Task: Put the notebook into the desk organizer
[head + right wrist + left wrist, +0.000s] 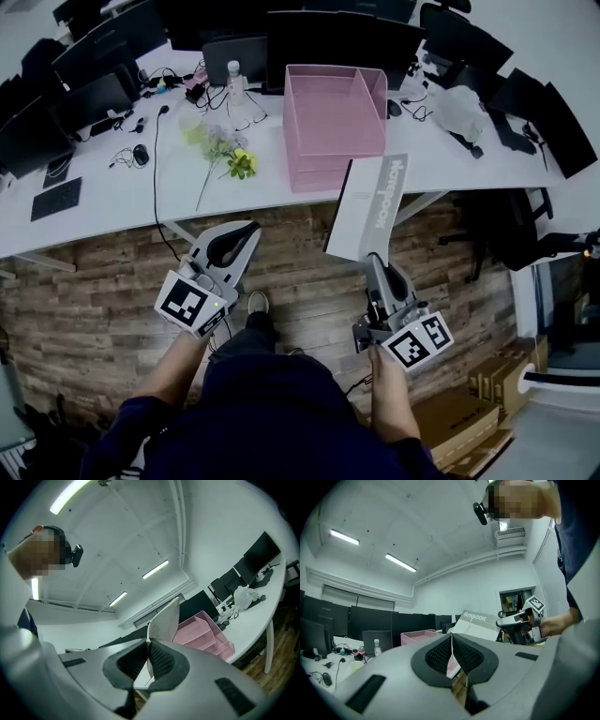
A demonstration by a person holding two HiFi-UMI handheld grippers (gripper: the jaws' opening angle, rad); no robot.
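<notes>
In the head view, my right gripper [375, 258] is clamping the lower edge of the notebook [367, 206], with its jaws closed tight on it. The notebook is standing almost upright over the wooden floor [300, 272], just before the front edge of the desk [112, 202]. The pink desk organizer [333, 122] is sitting on the desk close to that front edge, directly beyond the notebook. My left gripper [246, 230] is hanging over the floor near the same edge, well to the left of the notebook.

In the left gripper view, the jaws are pressing together and nothing is sitting between them, so this claw is holding nothing. The notebook and the organizer are showing beyond them.

In the right gripper view, the pads are gripping the notebook, which is rising upward from them, and the organizer is lying ahead on the desk.

I judge that I am bringing the notebook to the organizer. The next move is calling for lifting it above the organizer's front wall and lowering it into the open compartment before releasing.
</notes>
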